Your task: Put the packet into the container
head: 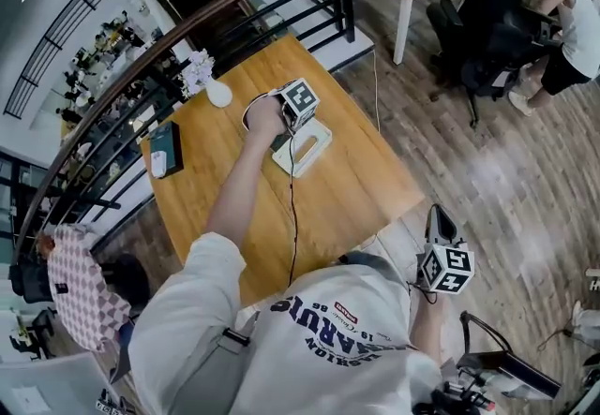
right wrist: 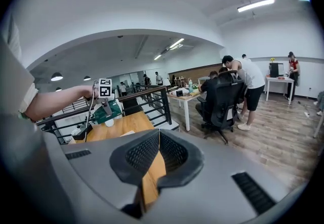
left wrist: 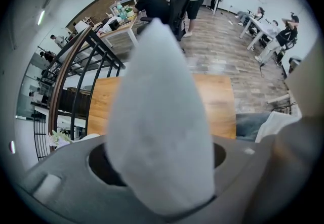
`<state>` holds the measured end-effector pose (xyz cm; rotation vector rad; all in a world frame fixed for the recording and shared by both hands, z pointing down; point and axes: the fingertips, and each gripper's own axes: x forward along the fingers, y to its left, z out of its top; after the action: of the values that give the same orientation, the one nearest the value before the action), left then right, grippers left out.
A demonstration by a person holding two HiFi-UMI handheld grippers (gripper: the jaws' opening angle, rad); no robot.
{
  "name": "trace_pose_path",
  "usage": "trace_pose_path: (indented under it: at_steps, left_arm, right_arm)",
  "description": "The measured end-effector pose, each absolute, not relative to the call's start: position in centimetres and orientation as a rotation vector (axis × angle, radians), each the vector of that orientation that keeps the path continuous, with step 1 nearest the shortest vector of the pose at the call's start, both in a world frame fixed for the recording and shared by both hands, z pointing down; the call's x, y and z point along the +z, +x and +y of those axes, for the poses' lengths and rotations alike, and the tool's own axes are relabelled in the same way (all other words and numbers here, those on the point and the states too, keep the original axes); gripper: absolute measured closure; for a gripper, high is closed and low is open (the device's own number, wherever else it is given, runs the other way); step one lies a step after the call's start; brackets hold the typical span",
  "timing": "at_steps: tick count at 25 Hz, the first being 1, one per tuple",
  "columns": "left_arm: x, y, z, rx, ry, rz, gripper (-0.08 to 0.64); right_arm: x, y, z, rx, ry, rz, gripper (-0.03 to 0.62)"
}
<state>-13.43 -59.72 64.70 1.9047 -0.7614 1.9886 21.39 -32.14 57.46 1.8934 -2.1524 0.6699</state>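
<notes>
**Packet held over container**

Left gripper (head: 289,129) points down, jaws clamped on a pale, soft packet (left wrist: 161,117). A white rectangular container (head: 317,145) lies just beneath it on the wooden table (head: 361,186). Right gripper (head: 439,219) is well apart, jaws together and empty.

The head view looks steeply down from above the person onto the wooden table (head: 347,188) at mid-frame, the left gripper view sits close behind a white packet (left wrist: 159,117) filling its centre, and the right gripper view faces level from farther off; all share table and railing (head: 225,6).
</notes>
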Motion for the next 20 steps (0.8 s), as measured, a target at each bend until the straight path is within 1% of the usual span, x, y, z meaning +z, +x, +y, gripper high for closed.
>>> trace_pose_path:
  at_steps: [8,13,20]
  left_arm:
    - [65.3,-12.3,-60.9,1.990,1.880,-0.730,0.256]
    - [66.3,-13.0,-60.5,1.998,1.849,-0.709,0.256]
    - [72.5,-13.0,-60.9,1.971,1.863,-0.692,0.256]
  right_arm:
    - [58.4,21.3,-31.9,0.721,1.895,-2.150,0.583]
    - [58.0,20.4,-32.4,0.723,1.876,-2.163,0.583]
    - [58.7,20.2,-32.7,0.728,1.863,-2.161,0.583]
